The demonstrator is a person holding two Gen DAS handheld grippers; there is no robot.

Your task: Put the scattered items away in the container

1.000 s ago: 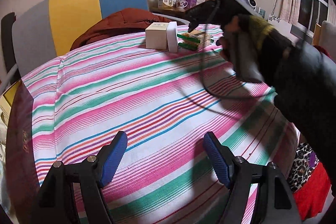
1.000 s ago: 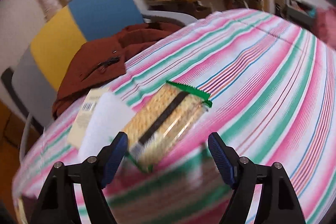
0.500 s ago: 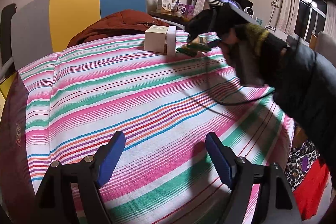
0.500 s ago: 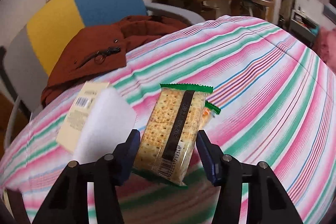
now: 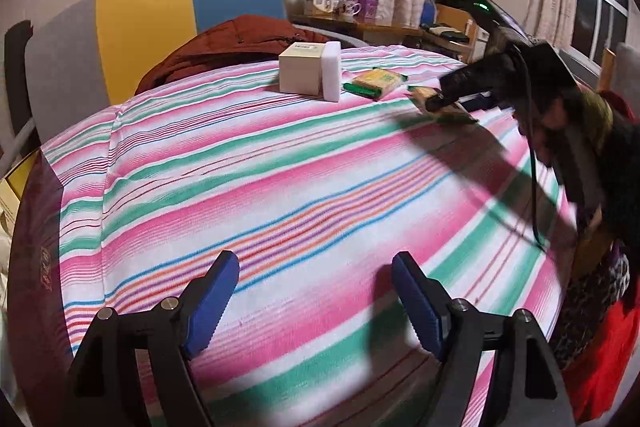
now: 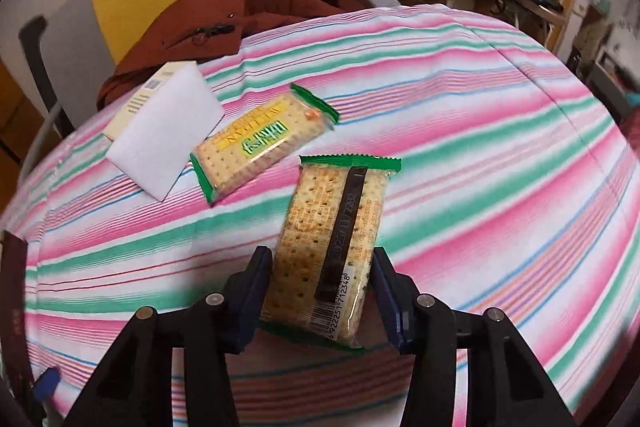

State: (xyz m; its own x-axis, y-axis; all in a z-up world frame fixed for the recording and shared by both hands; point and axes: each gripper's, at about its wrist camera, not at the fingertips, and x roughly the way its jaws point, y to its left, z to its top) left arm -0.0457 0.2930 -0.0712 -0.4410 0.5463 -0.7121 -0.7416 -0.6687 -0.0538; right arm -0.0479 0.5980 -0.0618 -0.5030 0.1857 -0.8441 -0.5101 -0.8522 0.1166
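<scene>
Two green-edged cracker packets are in view. One packet (image 6: 332, 227) sits between the blue pads of my right gripper (image 6: 322, 287), raised off the striped tablecloth (image 6: 480, 147). The jaws are closing and the pads press on its long sides. The other packet (image 6: 260, 147) lies flat on the cloth beside a white foam block (image 6: 164, 143) and a cream box (image 6: 140, 99). In the left wrist view my left gripper (image 5: 316, 299) hangs open over bare cloth, far from the box (image 5: 300, 73), the block (image 5: 331, 71) and the lying packet (image 5: 376, 81). The right gripper (image 5: 436, 101) shows at the far right.
A chair (image 5: 160, 15) with a grey, yellow and blue back stands behind the table, a rust-brown jacket (image 5: 240, 39) draped on it. A wooden desk (image 5: 360, 23) with mugs lies beyond. A person's dark sleeve (image 5: 600, 155) and a cable cross the table's right edge.
The right gripper's jaws have closed onto the upper cracker packet and carried it off the lower one, toward the right. The left gripper has stayed open in place.
</scene>
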